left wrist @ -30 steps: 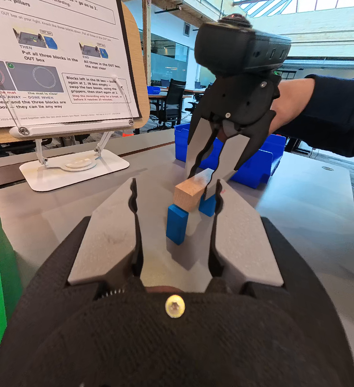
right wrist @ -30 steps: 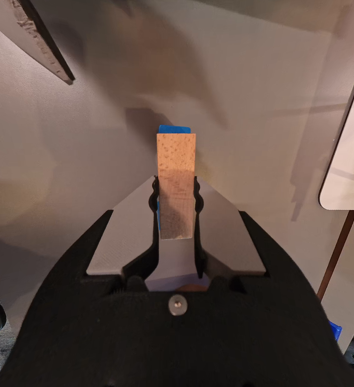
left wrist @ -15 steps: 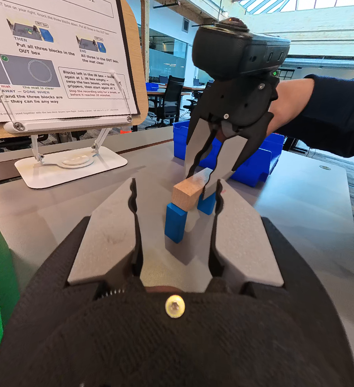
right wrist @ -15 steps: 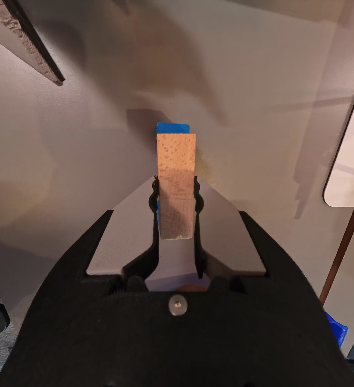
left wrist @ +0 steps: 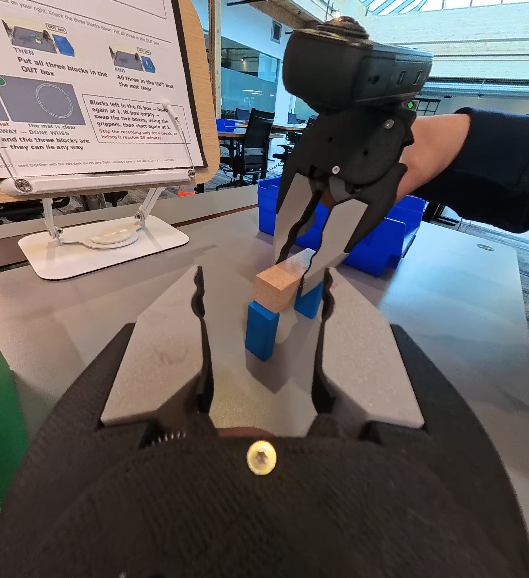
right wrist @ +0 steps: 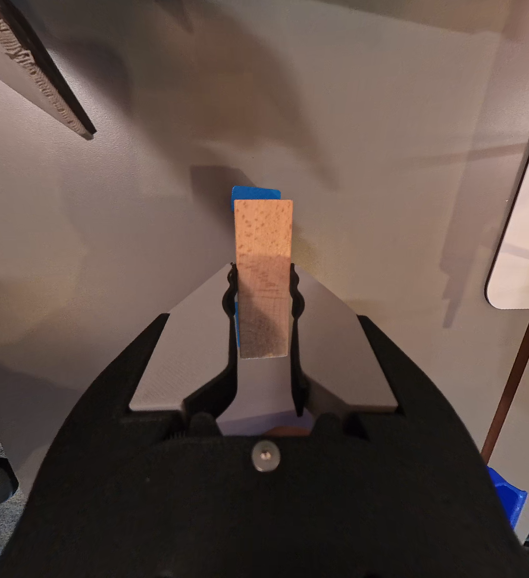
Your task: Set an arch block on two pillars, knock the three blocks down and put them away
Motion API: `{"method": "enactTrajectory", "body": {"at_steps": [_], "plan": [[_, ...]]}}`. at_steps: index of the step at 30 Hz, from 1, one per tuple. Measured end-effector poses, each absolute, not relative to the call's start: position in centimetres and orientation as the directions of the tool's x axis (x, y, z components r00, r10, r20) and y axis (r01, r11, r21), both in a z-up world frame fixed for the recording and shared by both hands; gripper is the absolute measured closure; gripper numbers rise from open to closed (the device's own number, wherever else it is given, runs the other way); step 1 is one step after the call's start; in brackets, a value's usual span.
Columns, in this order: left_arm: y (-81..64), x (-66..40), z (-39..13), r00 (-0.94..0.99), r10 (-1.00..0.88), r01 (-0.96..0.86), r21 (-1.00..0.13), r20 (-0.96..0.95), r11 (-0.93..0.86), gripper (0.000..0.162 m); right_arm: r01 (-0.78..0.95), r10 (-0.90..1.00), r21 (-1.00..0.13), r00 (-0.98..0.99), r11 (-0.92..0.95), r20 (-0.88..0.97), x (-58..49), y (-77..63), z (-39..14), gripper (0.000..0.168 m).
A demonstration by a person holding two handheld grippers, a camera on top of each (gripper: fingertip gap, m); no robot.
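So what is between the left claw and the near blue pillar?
Only bare grey table: the left wrist view shows the open left claw short of the near blue pillar.

- I can see printed text and small pictures on the instruction sheet (left wrist: 78,90), propped on a white stand (left wrist: 103,240) (no other writing shows anywhere).

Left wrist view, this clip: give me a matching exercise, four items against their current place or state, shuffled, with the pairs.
Items:
1. wooden arch block
2. right gripper
3. left gripper
4. blue bin

States:
a. open, holding nothing
b. behind the blocks on the grey table
c. resting across two blue pillars
d. shut on the wooden arch block

Pairs: 1-c, 2-d, 3-a, 4-b
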State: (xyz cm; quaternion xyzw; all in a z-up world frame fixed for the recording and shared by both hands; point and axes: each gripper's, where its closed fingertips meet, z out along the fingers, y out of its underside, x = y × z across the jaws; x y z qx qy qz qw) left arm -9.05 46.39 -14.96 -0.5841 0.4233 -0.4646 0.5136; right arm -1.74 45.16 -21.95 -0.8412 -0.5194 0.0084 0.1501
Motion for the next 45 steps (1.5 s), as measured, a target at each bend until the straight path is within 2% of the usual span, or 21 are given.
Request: {"method": "enactTrajectory", "body": {"at_steps": [10, 17, 20, 23, 26, 28, 32, 35, 40, 45], "plan": [[46.5, -9.0, -15.1, 0.213, -0.971, -0.023, -0.993, 0.108, -0.116, 0.087, 0.865, 0.870, -0.261, 0.473, -0.429, 0.138, -1.7, 45.2, -21.9, 0.137], [46.5, -9.0, -15.4, 0.212, -0.971, -0.036, -0.992, 0.107, -0.117, 0.087, 0.855, 0.861, -0.294, 0.484, -0.428, 0.156, -1.6, 45.4, -20.8, 0.130], [46.4, -8.9, -15.7, 0.210, -0.972, -0.053, -0.991, 0.106, -0.119, 0.088, 0.829, 0.842, -0.365, 0.508, -0.423, 0.179, -1.7, 45.3, -18.9, 0.129], [46.4, -8.9, -16.0, 0.208, -0.973, -0.073, -0.990, 0.100, -0.118, 0.091, 0.767, 0.809, -0.514, 0.548, -0.384, 0.214, -2.5, 44.1, -15.8, 0.132], [46.5, -8.8, -16.6, 0.215, -0.972, -0.101, -0.988, 0.090, -0.114, 0.099, 0.672, 0.757, -0.671, 0.604, -0.314, 0.251, -2.8, 42.0, -13.4, 0.140], [47.0, -8.8, -17.6, 0.246, -0.966, -0.150, -0.981, 0.081, -0.120, 0.114, 0.590, 0.704, -0.755, 0.664, -0.286, 0.252, -2.6, 40.9, -13.1, 0.143], [47.9, -8.6, -20.5, 0.296, -0.955, -0.286, -0.950, 0.035, -0.123, 0.149, 0.446, 0.595, -0.861, 0.770, -0.246, 0.229, -1.2, 39.5, -15.5, 0.150], [47.8, -8.0, -23.0, 0.284, -0.959, -0.398, -0.910, 0.000, -0.118, 0.162, 0.344, 0.536, -0.902, 0.829, -0.260, 0.161, 0.4, 39.1, -18.3, 0.155], [47.4, -6.7, -24.7, 0.265, -0.962, -0.466, -0.865, 0.064, -0.186, 0.162, 0.271, 0.398, -0.936, 0.902, -0.224, 0.166, 4.4, 39.3, -20.1, 0.154], [47.0, -6.1, -25.5, 0.249, -0.955, -0.489, -0.830, 0.162, -0.269, 0.162, 0.182, 0.390, -0.943, 0.919, -0.279, 0.062, 5.7, 39.1, -21.8, 0.149]]}}
